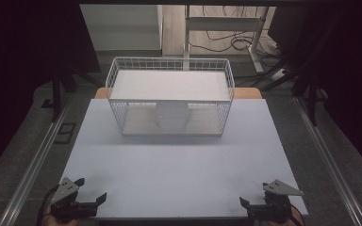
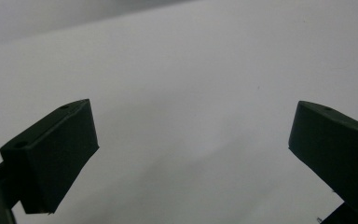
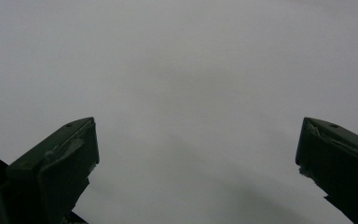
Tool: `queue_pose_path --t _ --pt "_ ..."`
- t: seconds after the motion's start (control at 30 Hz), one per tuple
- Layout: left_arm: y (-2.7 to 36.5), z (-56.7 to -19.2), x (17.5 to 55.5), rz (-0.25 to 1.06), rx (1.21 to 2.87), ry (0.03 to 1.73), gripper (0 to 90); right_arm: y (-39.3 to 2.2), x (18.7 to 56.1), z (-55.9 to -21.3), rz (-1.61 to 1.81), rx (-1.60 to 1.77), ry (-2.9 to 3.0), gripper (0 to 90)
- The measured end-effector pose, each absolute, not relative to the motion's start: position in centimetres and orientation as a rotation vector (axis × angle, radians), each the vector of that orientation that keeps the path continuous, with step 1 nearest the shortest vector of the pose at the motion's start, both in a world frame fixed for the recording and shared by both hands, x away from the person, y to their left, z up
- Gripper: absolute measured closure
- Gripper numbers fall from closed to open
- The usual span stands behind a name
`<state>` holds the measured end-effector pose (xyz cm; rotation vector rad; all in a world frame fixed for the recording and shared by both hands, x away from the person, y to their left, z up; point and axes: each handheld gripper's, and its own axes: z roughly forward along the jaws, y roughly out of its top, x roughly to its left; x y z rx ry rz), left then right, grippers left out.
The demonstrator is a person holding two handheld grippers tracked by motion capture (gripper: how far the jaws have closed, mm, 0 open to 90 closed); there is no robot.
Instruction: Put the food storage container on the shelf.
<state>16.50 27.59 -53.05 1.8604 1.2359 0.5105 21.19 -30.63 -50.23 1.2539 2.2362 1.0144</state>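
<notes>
— What is the high view giving you that the gripper views are not?

— I'm seeing the whole white table (image 1: 179, 174) from above, with a white wire basket (image 1: 169, 96) standing at its far edge and a pale cylinder (image 1: 171, 115) sitting inside the basket, under its upper shelf. Looking along the jaws, both gripper views are giving me bare table surface and nothing else.

— And where is that basket lying relative to your jaws?

— Well apart from both. I'm holding the left gripper (image 1: 90, 192) at the table's near left corner and the right gripper (image 1: 254, 197) at its near right corner; the basket is sitting far ahead, between them.

— Jaws?

— In the left gripper (image 2: 191, 140) view they're standing wide apart, gripping nothing. The right gripper (image 3: 196, 149) is showing the same: spread wide, empty, touching nothing.
</notes>
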Motion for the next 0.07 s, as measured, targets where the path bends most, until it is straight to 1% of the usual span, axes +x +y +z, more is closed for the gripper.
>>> queue_pose_path --t 0.07 --pt "27.53 -53.07 16.57 0.511 1.866 1.238 0.7 -30.60 21.16 -50.21 1.017 1.249 2.229 0.0"
